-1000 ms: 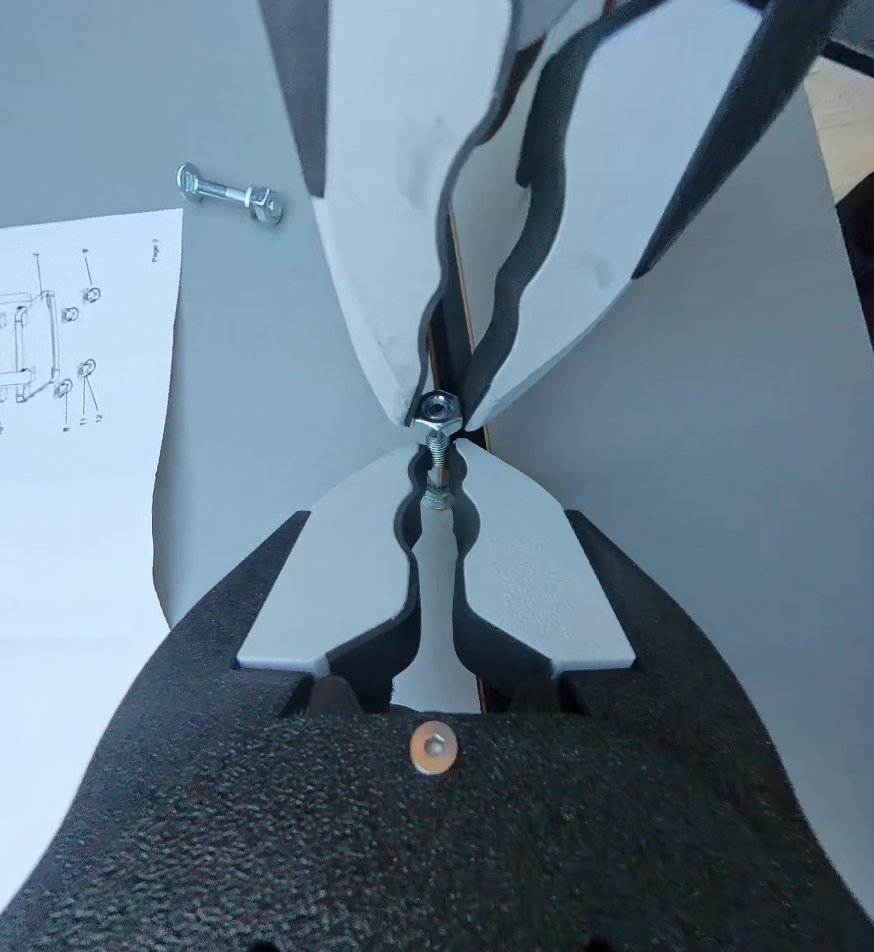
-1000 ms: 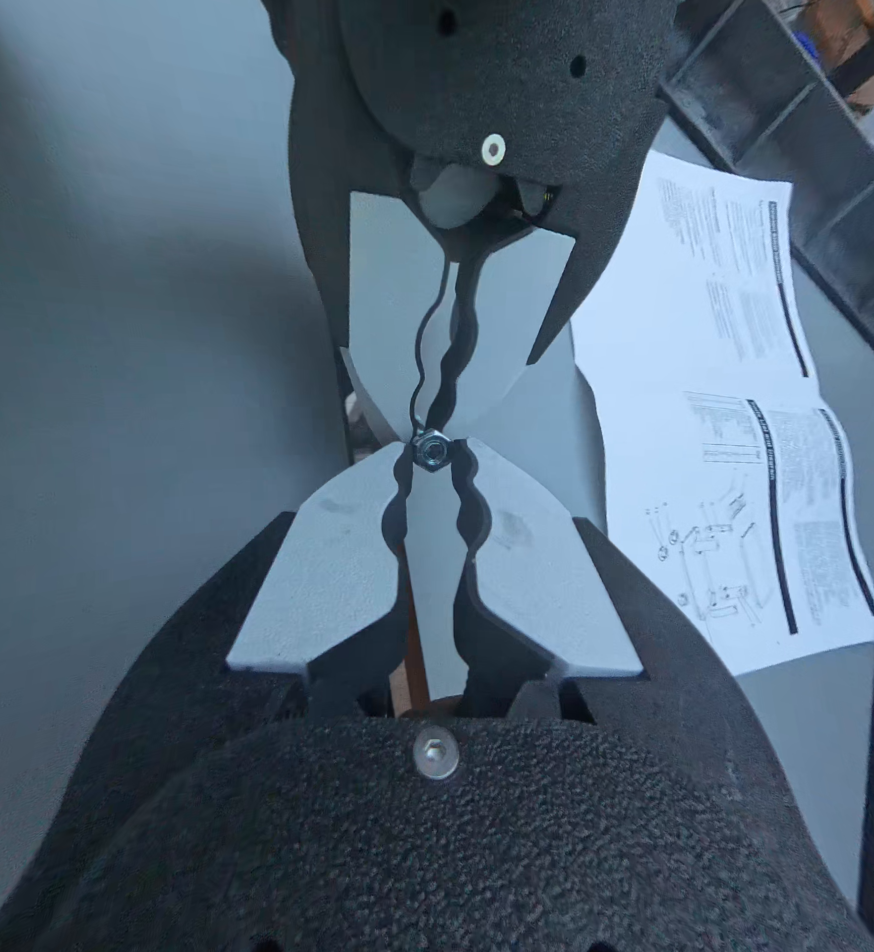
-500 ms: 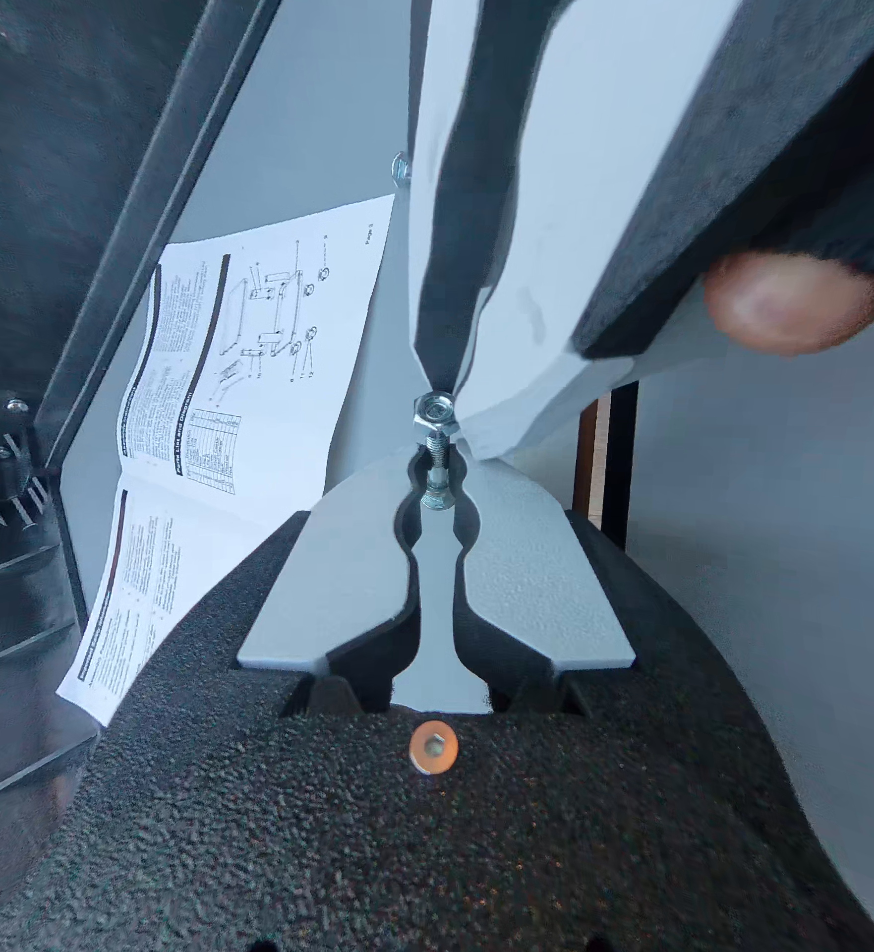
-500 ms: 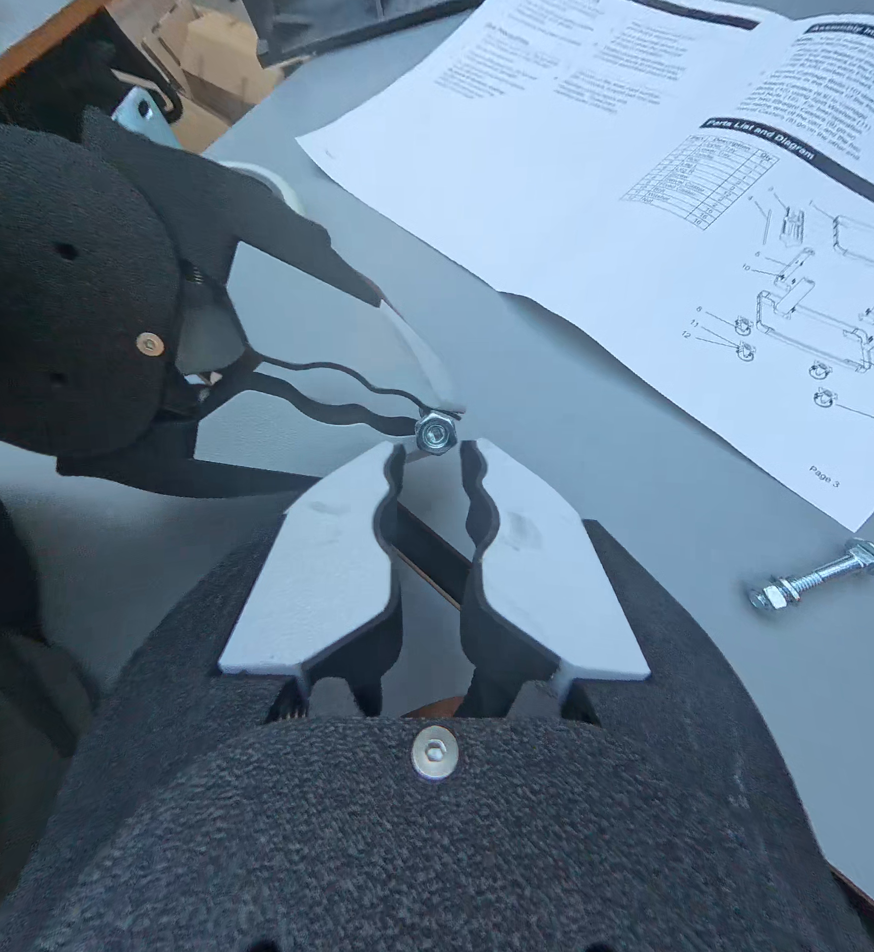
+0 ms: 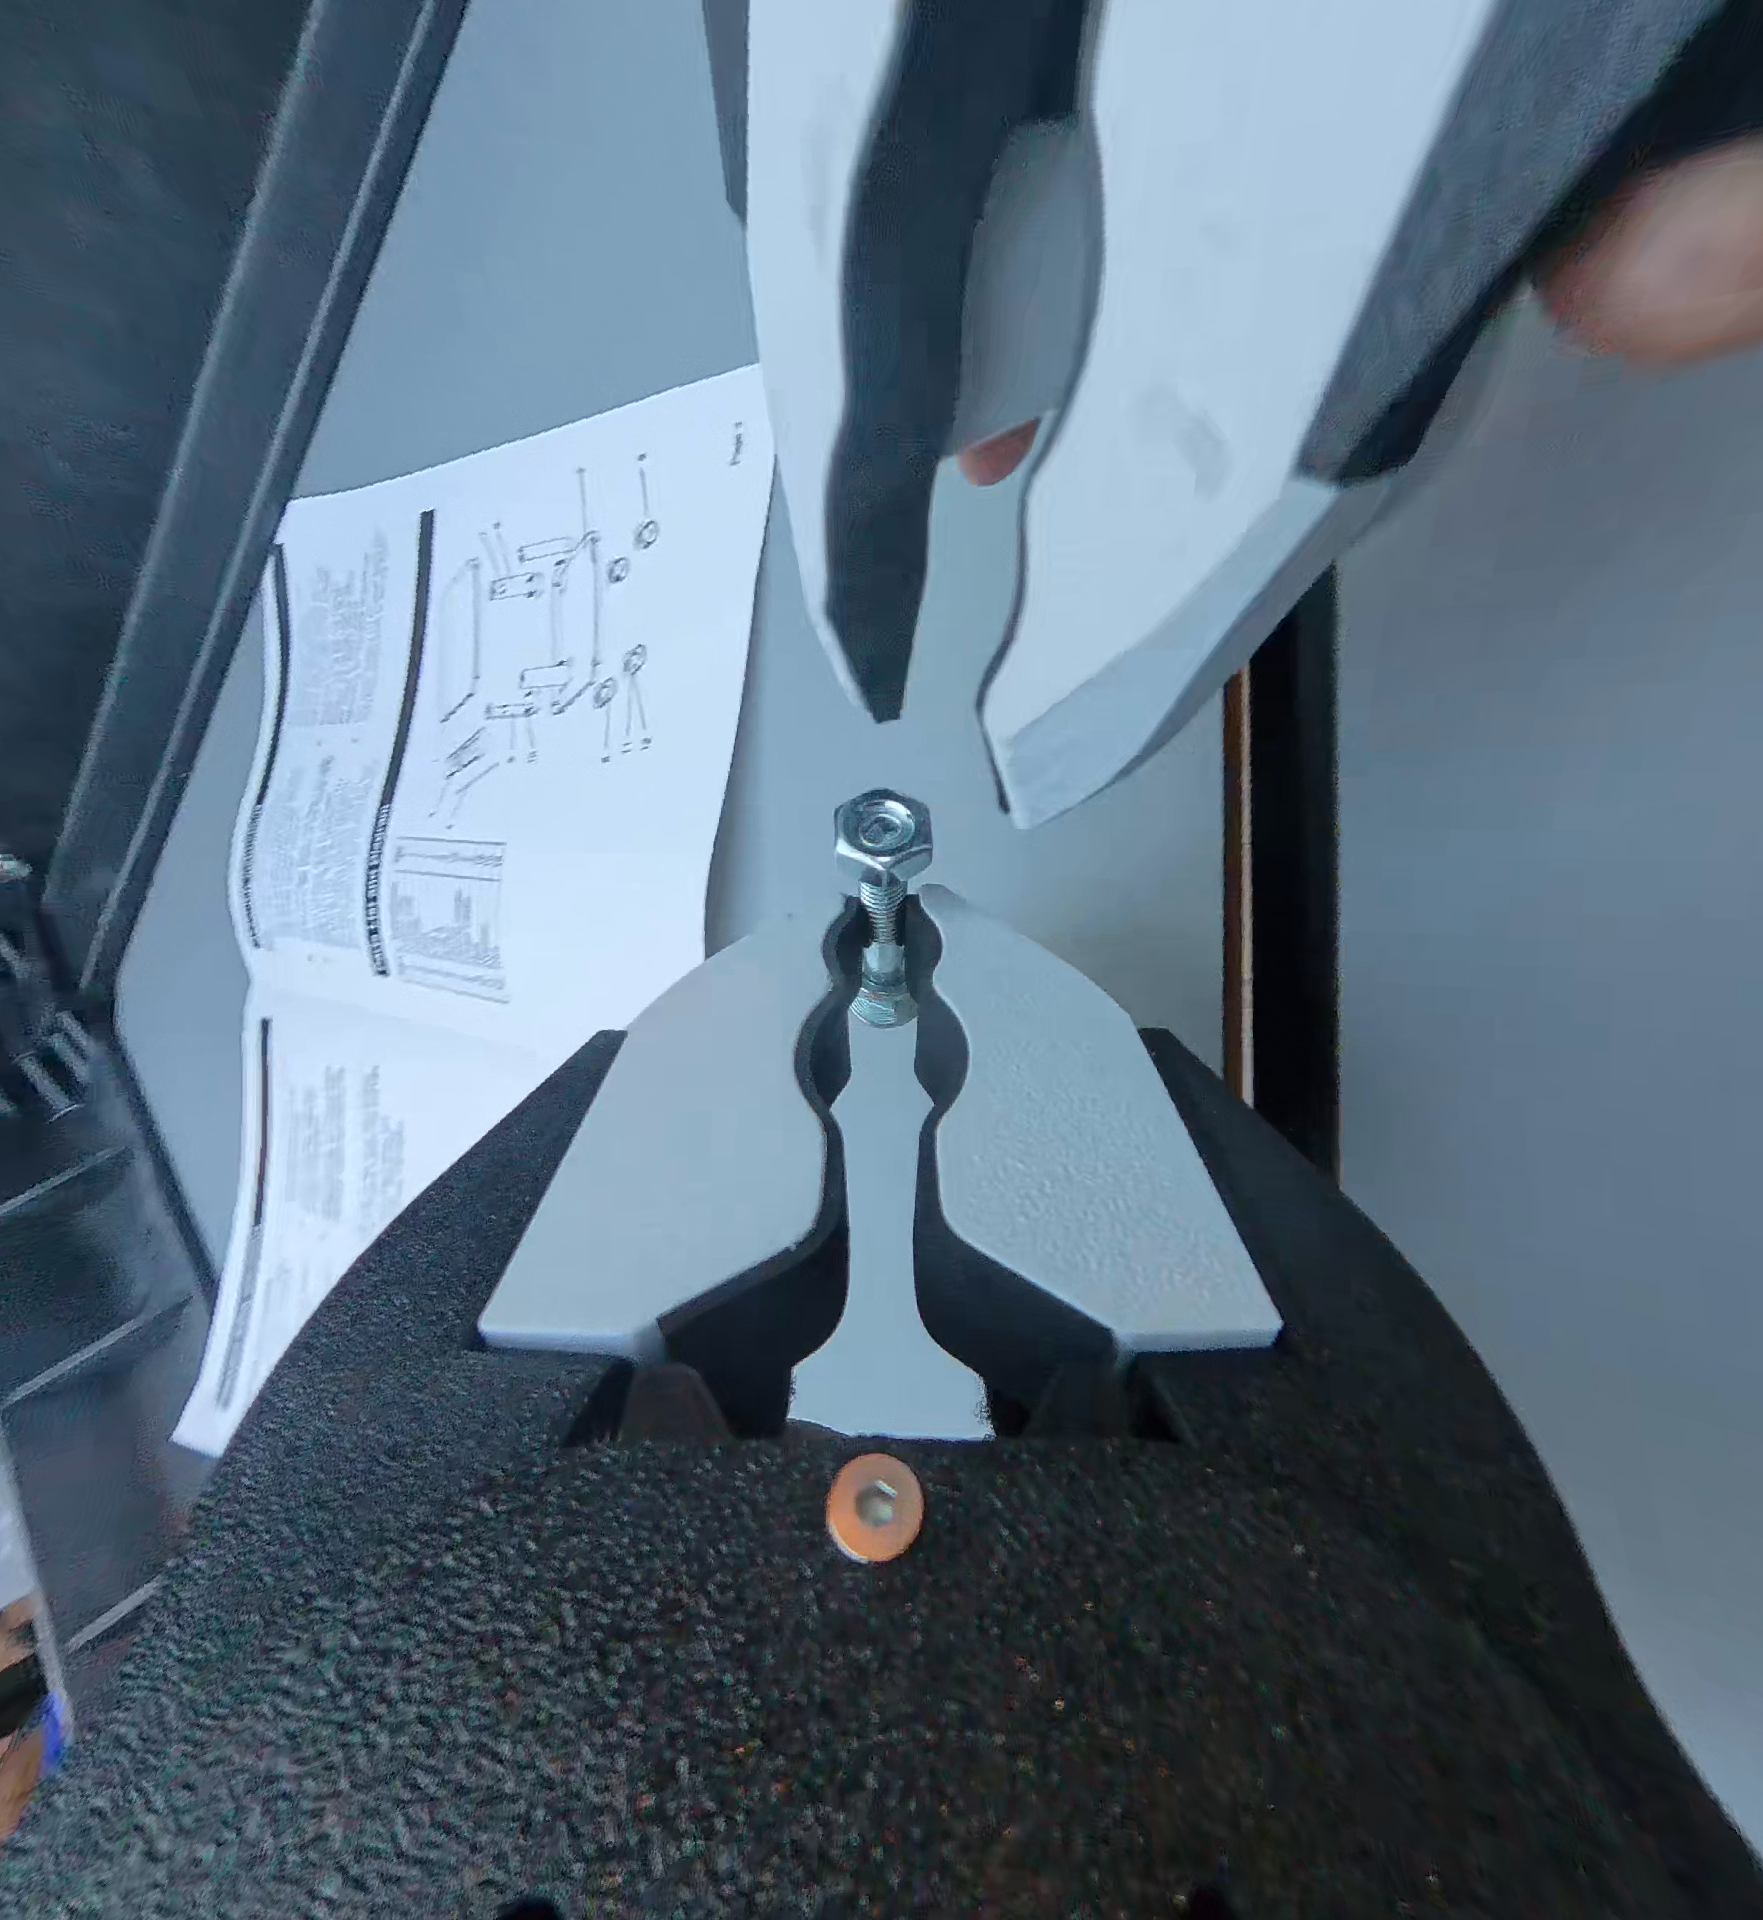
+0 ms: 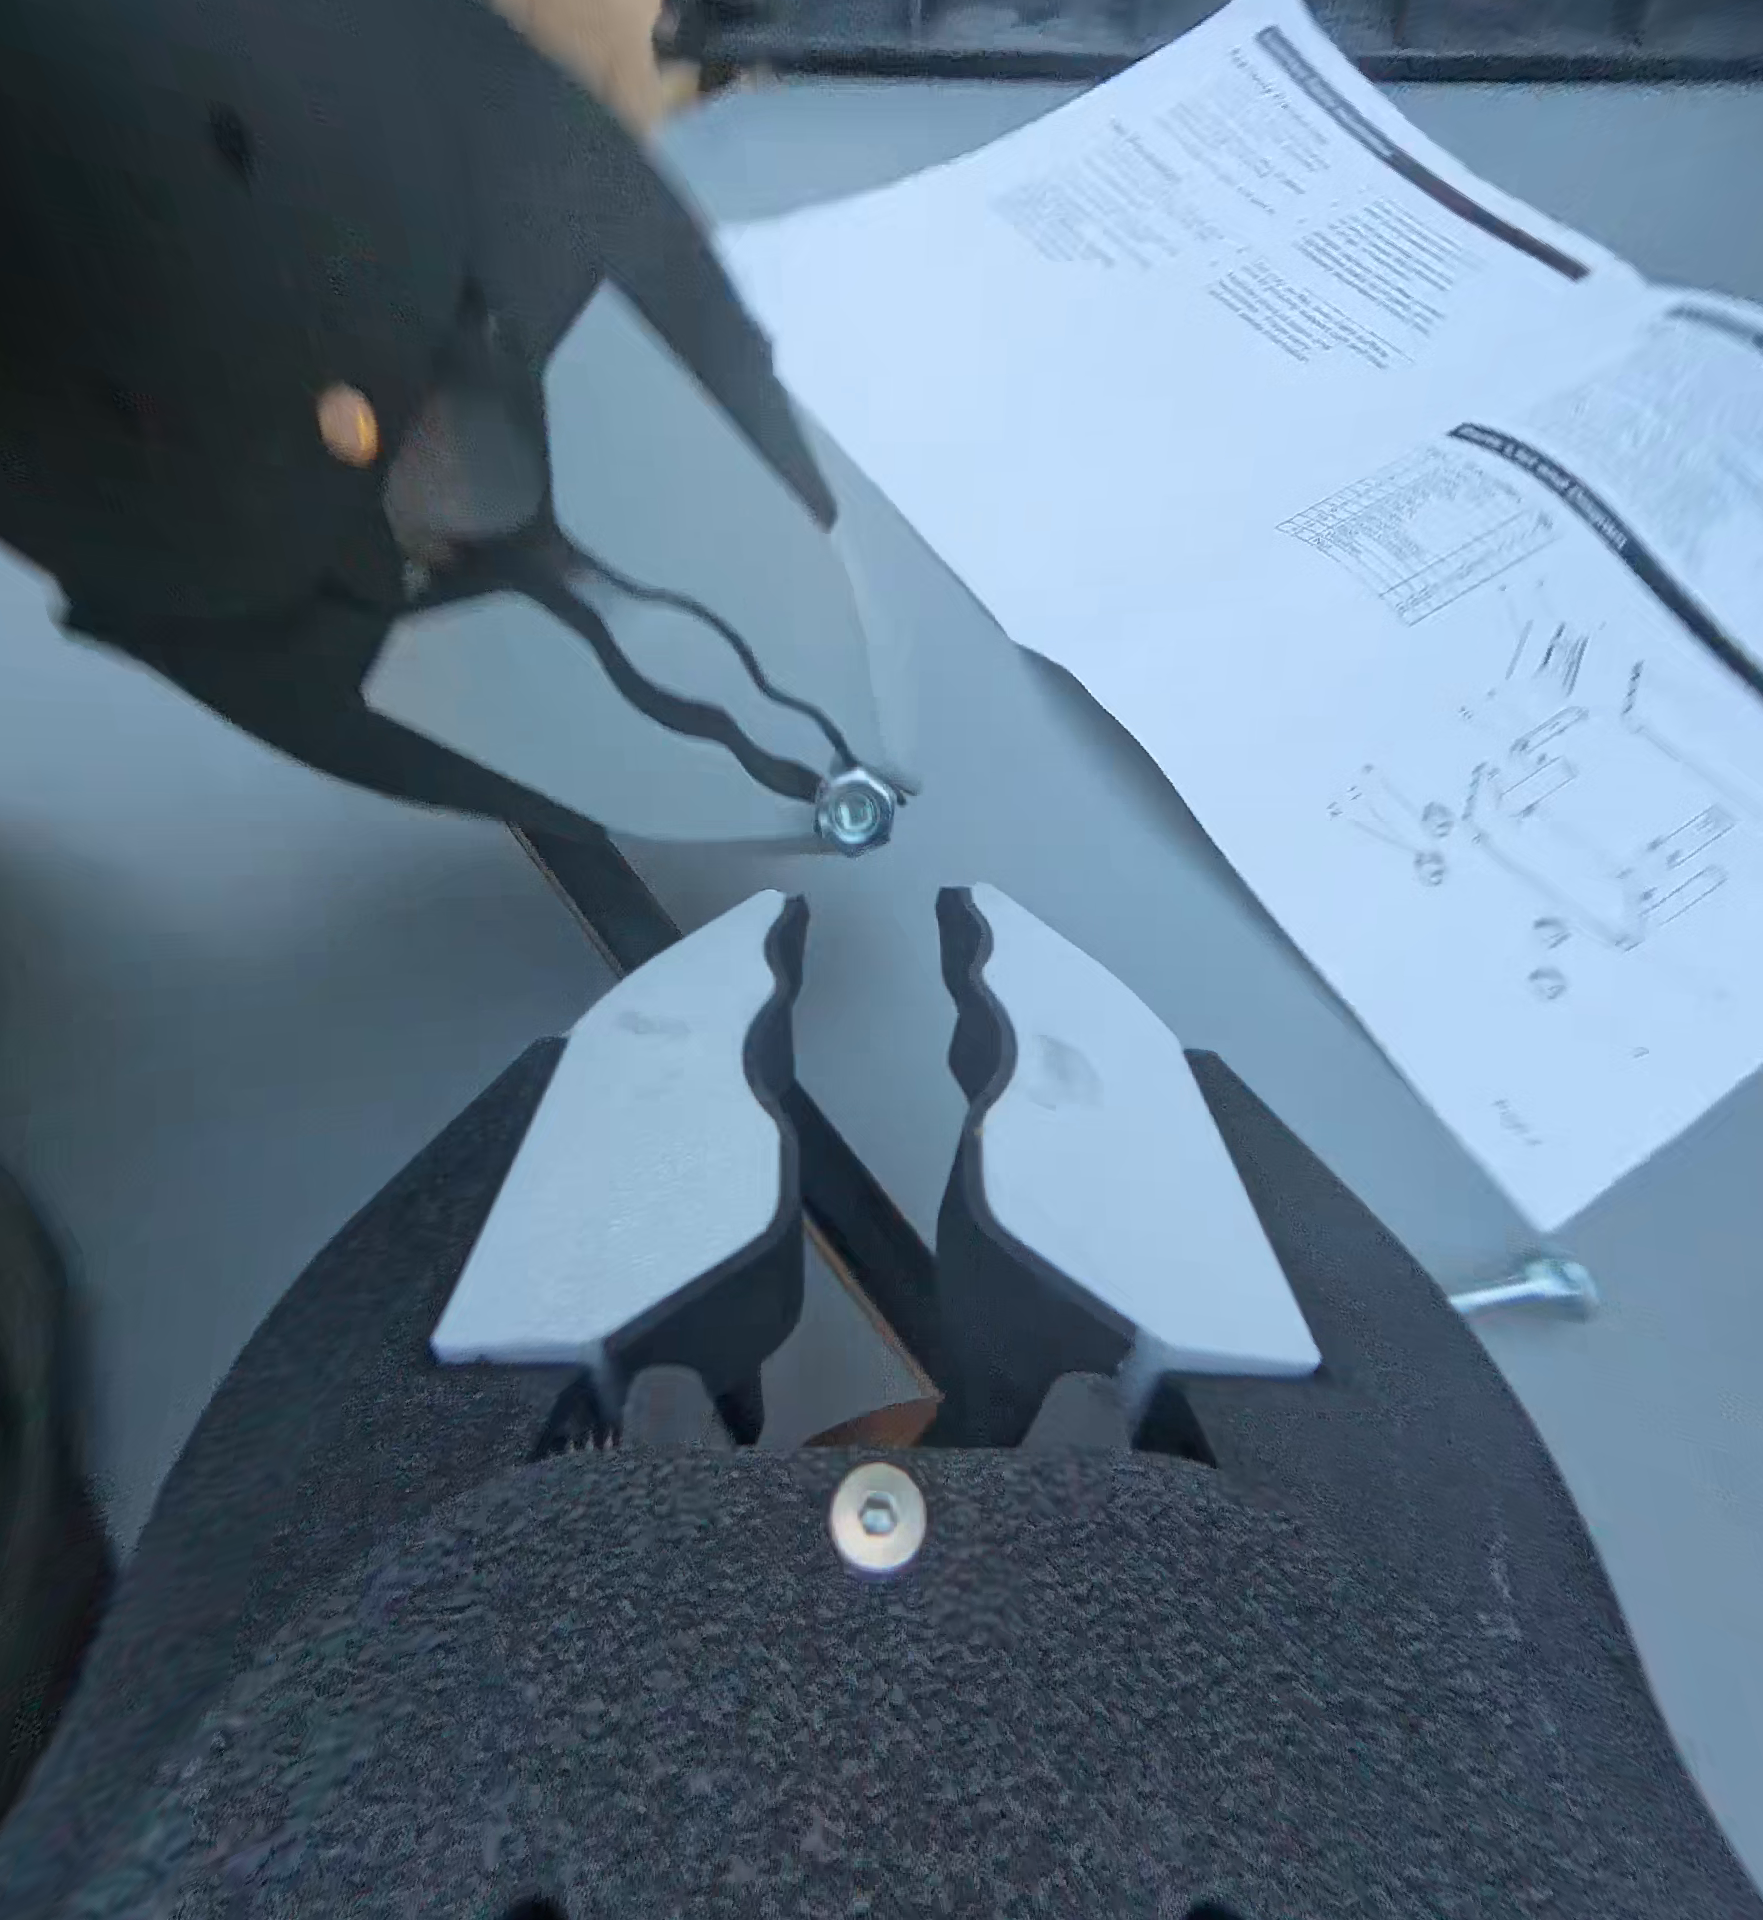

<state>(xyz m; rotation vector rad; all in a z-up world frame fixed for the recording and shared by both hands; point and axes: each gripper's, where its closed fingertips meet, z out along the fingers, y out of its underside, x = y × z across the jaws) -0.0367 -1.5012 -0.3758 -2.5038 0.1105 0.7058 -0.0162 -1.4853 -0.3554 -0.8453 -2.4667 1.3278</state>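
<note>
Silver metal is sitting in my left gripper (image 5: 882, 914): its two grey fingers are pressing together on a threaded bolt (image 5: 879, 935), and a hex nut (image 5: 883, 831) is standing on the free end of the bolt, just past the fingertips. My right gripper (image 6: 872, 899) is holding nothing; its fingers are standing apart with a clear gap, and their tips are near the nut but not touching it.

In the left wrist view the right gripper (image 5: 944, 758) is coming in from 12 o'clock, a little above the nut. A printed instruction sheet (image 5: 503, 748) is lying at about 10 o'clock on the grey table (image 5: 1583, 935), with a parts drawing, a table and columns of small print. I am seeing no brand mark on the grippers. A dark metal frame (image 5: 129, 520) is showing at 9 to 11 o'clock.

In the right wrist view the left gripper (image 6: 861, 805) is reaching in from 10 o'clock with the nut facing my camera. Here the sheet is at 1 to 3 o'clock, somewhat blurred. Only this view is showing a second loose bolt (image 6: 1526, 1290) on the table at about 4 o'clock, below the corner of the sheet. Only the left view is showing the bolt's thread.
</note>
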